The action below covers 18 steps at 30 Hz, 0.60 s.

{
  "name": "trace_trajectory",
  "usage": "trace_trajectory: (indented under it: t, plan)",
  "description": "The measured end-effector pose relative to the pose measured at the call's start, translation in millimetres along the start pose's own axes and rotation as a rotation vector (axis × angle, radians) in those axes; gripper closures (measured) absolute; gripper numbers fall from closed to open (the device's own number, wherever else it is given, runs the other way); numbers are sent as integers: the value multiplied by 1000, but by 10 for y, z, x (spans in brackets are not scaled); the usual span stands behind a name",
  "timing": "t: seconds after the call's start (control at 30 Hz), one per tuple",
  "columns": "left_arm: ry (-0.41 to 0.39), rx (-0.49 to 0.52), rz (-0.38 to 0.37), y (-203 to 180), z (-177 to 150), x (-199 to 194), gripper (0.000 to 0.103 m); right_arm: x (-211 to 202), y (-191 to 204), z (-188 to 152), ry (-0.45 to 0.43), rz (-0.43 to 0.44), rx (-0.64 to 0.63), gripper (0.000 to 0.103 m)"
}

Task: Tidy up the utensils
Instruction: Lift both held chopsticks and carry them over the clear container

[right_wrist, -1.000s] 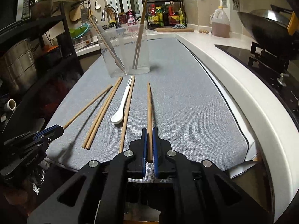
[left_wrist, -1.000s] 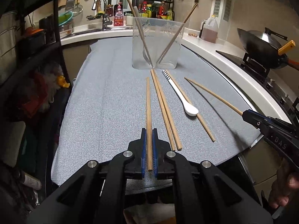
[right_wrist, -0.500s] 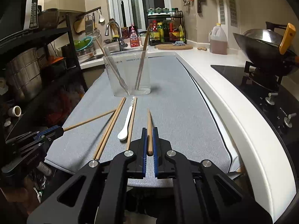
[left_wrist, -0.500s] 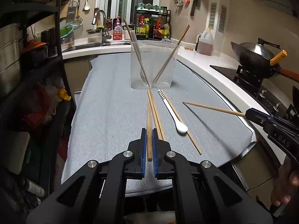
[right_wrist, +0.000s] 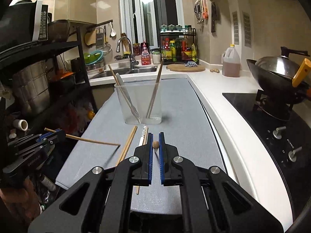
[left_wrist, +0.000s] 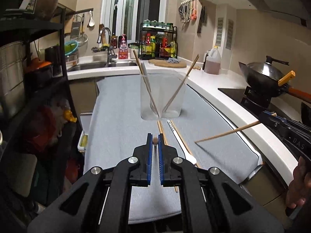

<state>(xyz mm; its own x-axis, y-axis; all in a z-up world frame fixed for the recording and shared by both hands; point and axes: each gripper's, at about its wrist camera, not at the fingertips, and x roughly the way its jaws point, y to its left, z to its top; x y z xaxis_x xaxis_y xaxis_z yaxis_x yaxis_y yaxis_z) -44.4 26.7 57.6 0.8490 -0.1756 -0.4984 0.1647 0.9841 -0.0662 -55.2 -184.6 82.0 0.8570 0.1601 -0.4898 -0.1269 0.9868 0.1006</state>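
At frame centre the clear cup (left_wrist: pixel 162 95) holds few utensils; left gripper (left_wrist: pixel 155 142) and right gripper (right_wrist: pixel 155 143) each clamp a chopstick; spoon (left_wrist: pixel 181 142), more chopsticks remain on worktop (left_wrist: pixel 116 116).

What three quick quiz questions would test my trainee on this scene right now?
1. True or false: both grippers hold a chopstick.
2. What white utensil lies on the mat? A) fork B) spoon C) ladle
3. Fill in: two chopsticks lean in the clear ____.

Key:
1. True: the left gripper and right gripper are each shut on a chopstick, left chopstick, right chopstick.
2. B, the spoon.
3. Cup, with its chopsticks.
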Motion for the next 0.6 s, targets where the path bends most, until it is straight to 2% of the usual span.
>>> trace_trajectory:
  t: [0.33, 0.6]
  plan:
    - [-39, -22, -14, 207, 460, -3, 97, 60, 65, 407, -24, 31, -24, 97]
    - [-15, -22, -43, 265, 707, 71, 97, 207, 118, 666, -14, 53, -46, 97]
